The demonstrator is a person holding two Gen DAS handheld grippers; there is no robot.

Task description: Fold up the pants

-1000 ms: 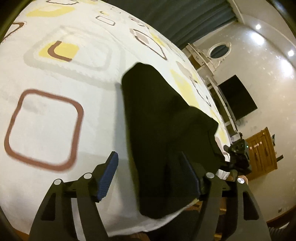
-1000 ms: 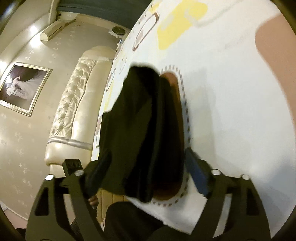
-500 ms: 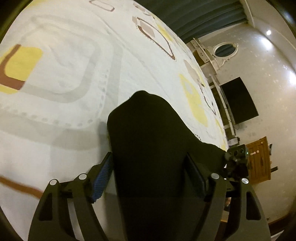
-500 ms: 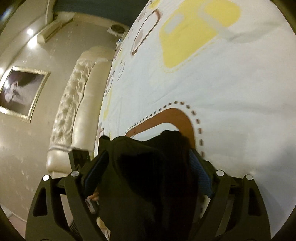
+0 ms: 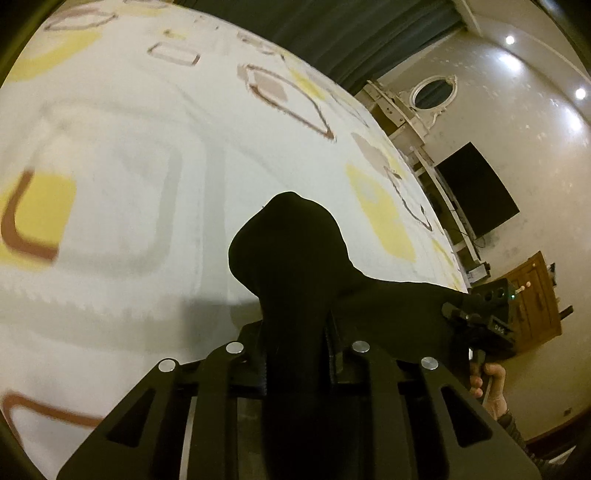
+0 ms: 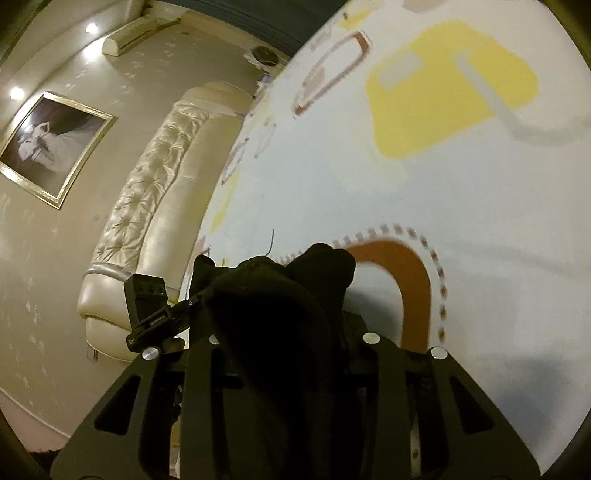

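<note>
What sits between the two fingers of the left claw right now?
A bunched fold of the black pants fills the gap of the left claw, whose jaws are closing on it. The left wrist view shows this, above the patterned bedsheet.

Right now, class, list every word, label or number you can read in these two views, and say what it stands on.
White print on the right gripper's black camera housing: too small to read.
White print on the left gripper's black camera housing: too blurred to read.
Nothing legible on the pants or bedsheet.

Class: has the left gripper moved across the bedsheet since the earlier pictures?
Yes. The left gripper, closing on the black pants, advanced toward the curtain over the bedsheet.
</note>
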